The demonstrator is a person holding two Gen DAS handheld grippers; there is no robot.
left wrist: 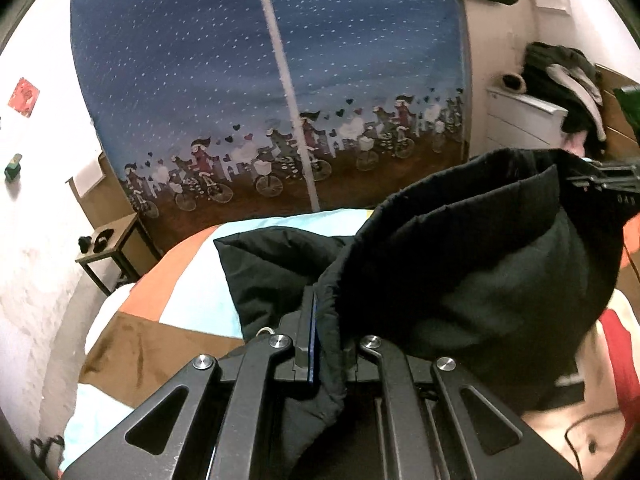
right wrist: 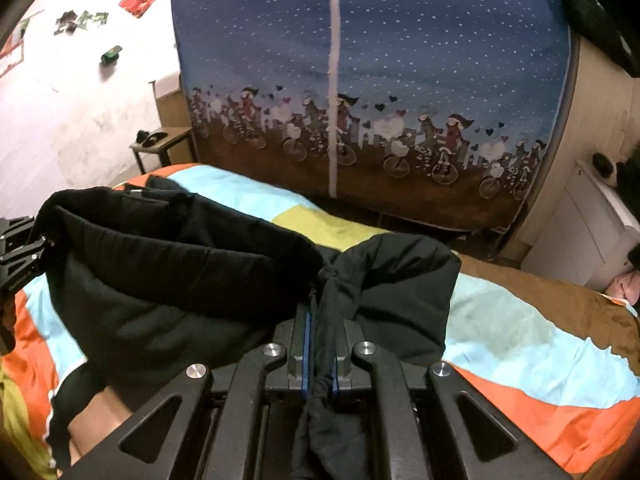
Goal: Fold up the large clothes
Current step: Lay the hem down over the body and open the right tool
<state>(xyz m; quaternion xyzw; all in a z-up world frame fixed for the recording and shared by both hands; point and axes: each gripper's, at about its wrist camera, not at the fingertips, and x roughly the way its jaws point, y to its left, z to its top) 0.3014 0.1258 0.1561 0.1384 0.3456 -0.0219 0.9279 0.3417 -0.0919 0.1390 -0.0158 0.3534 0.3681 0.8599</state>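
Note:
A large black padded jacket (left wrist: 480, 264) hangs between my two grippers above a bed. My left gripper (left wrist: 326, 320) is shut on one bunched edge of the jacket. My right gripper (right wrist: 322, 320) is shut on the other edge of the jacket (right wrist: 168, 272). The cloth sags in a fold between them, and part of it rests on the colourful bedspread (right wrist: 520, 344). The right gripper also shows at the right edge of the left wrist view (left wrist: 600, 180), and the left gripper at the left edge of the right wrist view (right wrist: 20, 256).
The bed has an orange, light blue, green and brown patchwork cover (left wrist: 168, 292). Behind it stands a blue fabric wardrobe (right wrist: 360, 80) with a bicycle print. A small dark side table (left wrist: 108, 248) is at the left. A white drawer unit (left wrist: 520, 120) with dark clothes piled on it is at the right.

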